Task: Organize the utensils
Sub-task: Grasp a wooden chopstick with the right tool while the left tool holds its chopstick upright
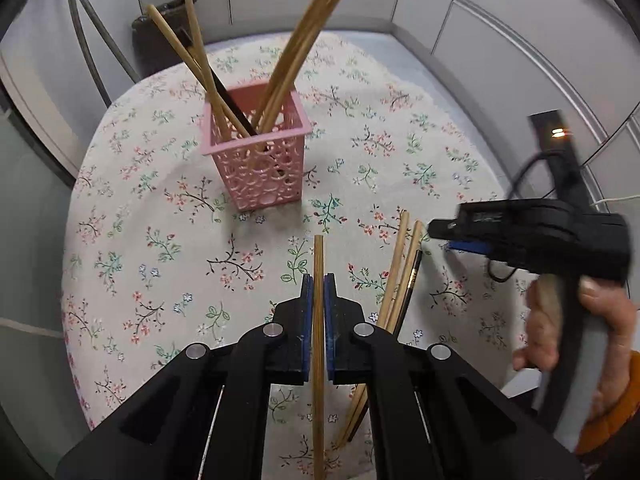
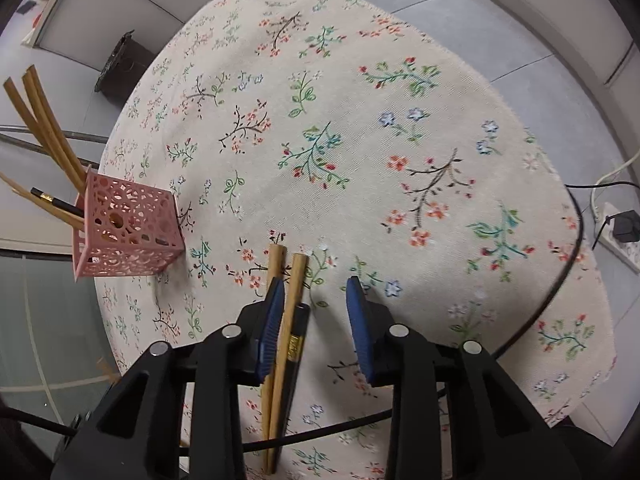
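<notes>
**Light sticks, narrow grip: one chopstick lifted, three left on the cloth**

The left gripper [image 1: 319, 280] has its fingers clenched on a single bamboo chopstick [image 1: 318, 320], which runs straight up between the blue pads and juts past their tips, above the cloth; the right gripper [image 2: 316, 292] hangs low over the remaining chopsticks [image 2: 294, 300], two bamboo and one black, lying side by side on the surface; its fingers stand part-way apart with the sticks between them, the left pad just beside the bamboo pair, the right pad well clear, so nothing is grasped there yet.

By my judgement the sticks are light, stiff and smooth; thin and round, they would roll or pivot under a loose pinch, and one taken far off-centre would likely droop; a hold near the middle, square across the pads, looks safest; the black one [image 2: 296, 344] looks lacquered and may well be the slipperiest; lying touching, the three may come up together or scatter.

The pink basket [image 1: 258, 148], a perforated plastic holder, stands upright further along the cloth, with several chopsticks leaning out of it; it looks light enough to tip if a stick is jabbed against its wall.

The surface is a round table under a floral tablecloth [image 2: 360, 120], soft and slightly grippy by the look; around it lie grey floor tiles, pale wall panels, a dark bin [image 1: 160, 40], and a power strip [image 2: 618, 236] with cables.
</notes>
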`<state>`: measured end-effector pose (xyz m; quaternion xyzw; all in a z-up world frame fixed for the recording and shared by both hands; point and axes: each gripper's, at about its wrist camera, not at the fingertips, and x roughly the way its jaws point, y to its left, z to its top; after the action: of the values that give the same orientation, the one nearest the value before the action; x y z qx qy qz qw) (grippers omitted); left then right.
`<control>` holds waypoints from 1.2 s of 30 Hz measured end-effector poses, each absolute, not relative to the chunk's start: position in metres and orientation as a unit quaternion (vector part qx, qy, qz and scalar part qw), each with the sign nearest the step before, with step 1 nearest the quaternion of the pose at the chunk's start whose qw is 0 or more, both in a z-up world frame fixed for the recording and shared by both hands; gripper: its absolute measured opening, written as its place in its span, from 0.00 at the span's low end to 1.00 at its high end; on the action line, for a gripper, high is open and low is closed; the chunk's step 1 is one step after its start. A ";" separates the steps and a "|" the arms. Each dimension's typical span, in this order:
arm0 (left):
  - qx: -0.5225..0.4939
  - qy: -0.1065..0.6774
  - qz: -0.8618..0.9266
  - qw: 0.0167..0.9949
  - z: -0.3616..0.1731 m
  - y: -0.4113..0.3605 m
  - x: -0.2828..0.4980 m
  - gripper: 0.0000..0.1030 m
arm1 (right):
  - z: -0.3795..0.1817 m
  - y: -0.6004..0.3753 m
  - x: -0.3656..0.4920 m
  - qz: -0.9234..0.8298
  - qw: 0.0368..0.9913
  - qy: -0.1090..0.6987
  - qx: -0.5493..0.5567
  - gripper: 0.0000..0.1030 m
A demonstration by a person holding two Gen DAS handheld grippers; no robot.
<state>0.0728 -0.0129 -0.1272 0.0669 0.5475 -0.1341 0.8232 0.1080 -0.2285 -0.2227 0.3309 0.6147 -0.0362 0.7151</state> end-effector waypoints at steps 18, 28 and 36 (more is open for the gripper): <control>0.043 0.528 -0.125 0.839 -0.109 0.015 0.071 0.05 | -0.235 -0.191 0.135 -0.029 0.741 0.606 0.287 0.08; 0.034 0.492 -0.131 0.860 -0.079 0.026 0.056 0.05 | -0.161 -0.194 0.095 0.041 0.816 0.509 0.272 0.07; 0.020 0.452 -0.134 0.882 -0.049 0.038 0.033 0.05 | -0.081 -0.185 0.026 0.110 0.892 0.395 0.191 0.07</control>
<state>0.0329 0.0378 -0.0486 0.0197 0.4520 -0.1340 0.8817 0.0262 -0.1849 -0.0814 0.1910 0.3949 0.1097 0.8919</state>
